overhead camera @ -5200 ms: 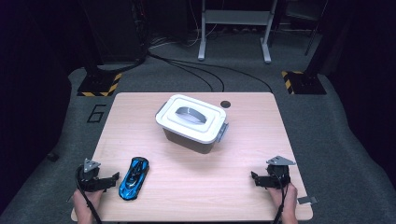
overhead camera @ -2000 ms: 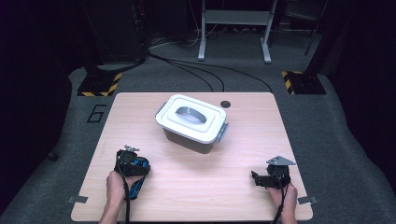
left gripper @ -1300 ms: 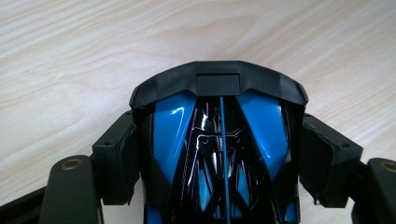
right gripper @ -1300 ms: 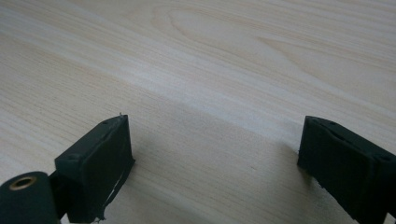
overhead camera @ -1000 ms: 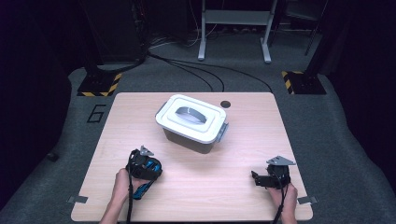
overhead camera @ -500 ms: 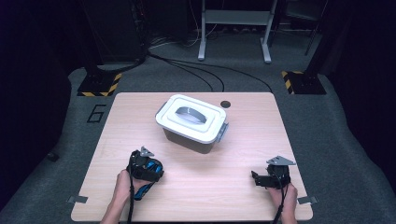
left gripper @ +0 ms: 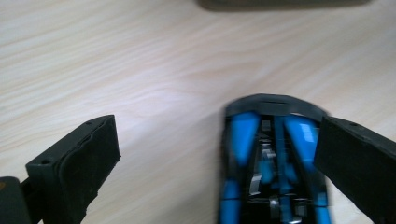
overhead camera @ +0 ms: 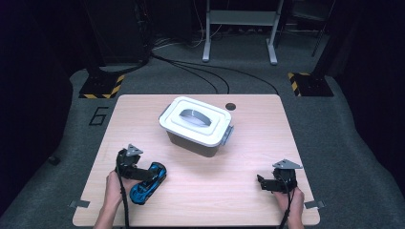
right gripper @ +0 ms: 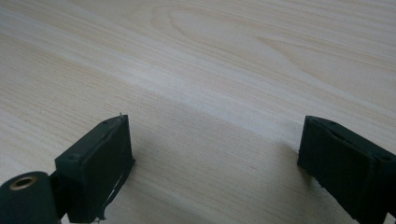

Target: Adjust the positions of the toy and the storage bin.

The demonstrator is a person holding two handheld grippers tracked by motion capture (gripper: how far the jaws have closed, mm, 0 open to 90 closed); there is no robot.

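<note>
High view: your wide-open left gripper (overhead camera: 143, 172) straddles the glossy blue toy car (overhead camera: 148, 182); the lidded white plastic box (overhead camera: 196, 125) sits far right of it; your right gripper (overhead camera: 266, 182) gapes, holding nothing.

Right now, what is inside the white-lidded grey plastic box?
Cannot tell: the white lid with its grey handle covers the grey plastic box, so its contents are hidden.
</note>
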